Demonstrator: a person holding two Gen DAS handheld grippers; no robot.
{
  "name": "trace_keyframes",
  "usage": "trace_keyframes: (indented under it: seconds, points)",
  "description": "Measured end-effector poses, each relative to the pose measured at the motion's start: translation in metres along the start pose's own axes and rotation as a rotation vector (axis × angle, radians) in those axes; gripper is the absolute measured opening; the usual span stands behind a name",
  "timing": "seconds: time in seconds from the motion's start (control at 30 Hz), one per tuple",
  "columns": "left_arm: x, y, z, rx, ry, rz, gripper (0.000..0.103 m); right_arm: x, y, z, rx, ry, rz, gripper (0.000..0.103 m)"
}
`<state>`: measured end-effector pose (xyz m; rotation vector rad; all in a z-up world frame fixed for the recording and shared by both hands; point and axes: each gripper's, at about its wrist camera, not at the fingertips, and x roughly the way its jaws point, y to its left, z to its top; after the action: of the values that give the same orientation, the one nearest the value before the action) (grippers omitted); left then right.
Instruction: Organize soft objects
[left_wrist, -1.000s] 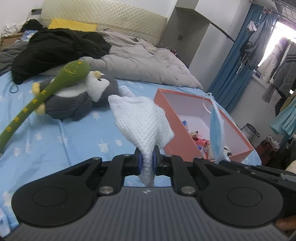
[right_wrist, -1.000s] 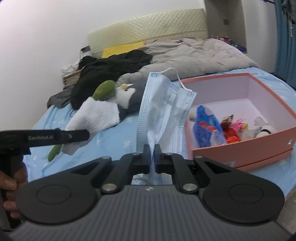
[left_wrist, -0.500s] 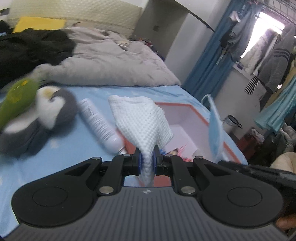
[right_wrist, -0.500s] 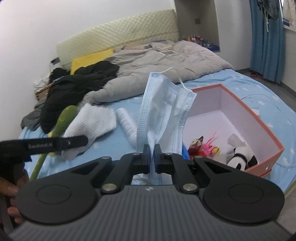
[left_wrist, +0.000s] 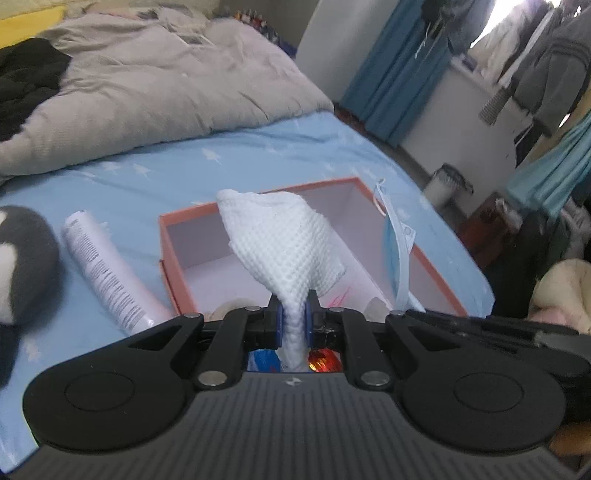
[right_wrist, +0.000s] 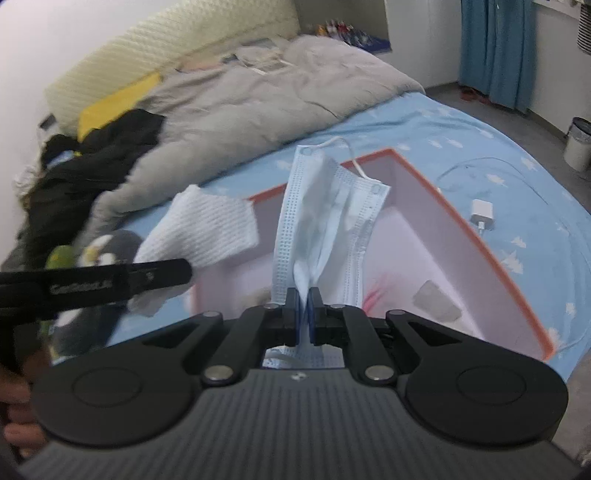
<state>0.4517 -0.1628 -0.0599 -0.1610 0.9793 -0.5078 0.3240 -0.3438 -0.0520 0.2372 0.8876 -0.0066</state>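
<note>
The left tongs (left_wrist: 294, 320) are closed tight on the lower end of a white waffle cloth (left_wrist: 284, 240), which stands up in front of them above the open pink box (left_wrist: 168, 243). The right tongs (right_wrist: 303, 312) pinch a light blue face mask (right_wrist: 325, 218), also held up over the same box. The box sits on the blue bed sheet (left_wrist: 258, 155), with a white tube (left_wrist: 107, 273) just beside its left wall and a grey blanket (left_wrist: 155, 85) further behind.
</note>
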Motion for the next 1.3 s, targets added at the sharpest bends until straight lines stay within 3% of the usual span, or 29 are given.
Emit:
trace_keyframes:
  seconds: [0.2, 0.47, 0.53, 0.57, 0.6, 0.63, 0.7, 0.93, 1.3]
  points:
    - [0.046, 0.005, 0.017, 0.005, 0.057, -0.002, 0.014, 0.043, -0.024, 0.018, 0.011, 0.074, -0.060, 0.009]
    - [0.073, 0.008, 0.010, 0.054, 0.048, 0.033, 0.014, 0.075, -0.039, 0.019, 0.007, 0.109, -0.039, 0.011]
    - [0.073, 0.010, 0.005, 0.039, 0.054, 0.052, 0.024, 0.074, -0.039, 0.019, 0.009, 0.097, -0.033, 0.013]
    - [0.073, 0.012, 0.004, 0.032, 0.061, 0.056, 0.036, 0.074, -0.039, 0.018, 0.010, 0.097, -0.033, 0.015]
    - [0.072, 0.013, 0.002, 0.031, 0.057, 0.056, 0.046, 0.074, -0.039, 0.017, 0.012, 0.100, -0.038, 0.023]
    - [0.067, 0.015, -0.001, 0.028, 0.044, 0.056, 0.048, 0.073, -0.039, 0.016, 0.015, 0.100, -0.040, 0.036]
    - [0.058, 0.017, -0.005, 0.023, 0.021, 0.054, 0.049, 0.069, -0.039, 0.013, 0.012, 0.081, -0.032, 0.046]
    - [0.007, 0.010, -0.021, 0.037, -0.048, 0.052, 0.049, 0.030, -0.031, 0.002, -0.007, -0.008, -0.017, 0.046]
    - [-0.108, -0.020, -0.058, 0.065, -0.170, 0.042, 0.049, -0.082, -0.005, -0.023, -0.024, -0.163, 0.018, 0.046]
